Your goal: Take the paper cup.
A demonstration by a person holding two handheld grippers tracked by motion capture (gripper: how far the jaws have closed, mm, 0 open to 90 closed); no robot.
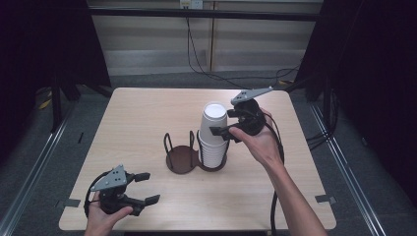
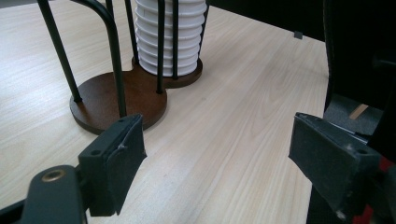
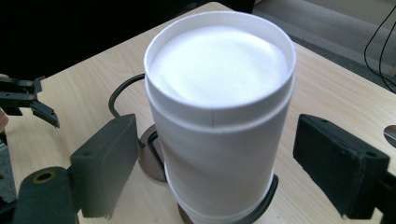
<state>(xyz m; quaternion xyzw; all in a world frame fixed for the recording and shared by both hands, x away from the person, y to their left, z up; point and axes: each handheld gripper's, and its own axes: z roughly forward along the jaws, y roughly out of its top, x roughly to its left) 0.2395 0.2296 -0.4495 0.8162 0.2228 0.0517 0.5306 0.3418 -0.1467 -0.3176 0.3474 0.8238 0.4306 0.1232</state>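
Note:
A stack of upturned white paper cups (image 1: 213, 147) stands in the right ring of a black wire holder with a brown base (image 1: 181, 161) at the table's middle. My right gripper (image 1: 223, 122) is level with the top cup (image 1: 215, 112), coming in from the right. In the right gripper view its open jaws (image 3: 215, 158) stand either side of that cup (image 3: 219, 93), a gap showing at each pad. My left gripper (image 1: 146, 188) rests open and holding nothing near the front left edge. It faces the holder (image 2: 116, 100) and the stack (image 2: 170, 37).
The holder's left ring (image 1: 169, 142) holds nothing. The light wood table (image 1: 137, 123) is bare around the holder. Black cables trail over the floor beyond the far edge (image 1: 216, 73), and dark curtains hang on both sides.

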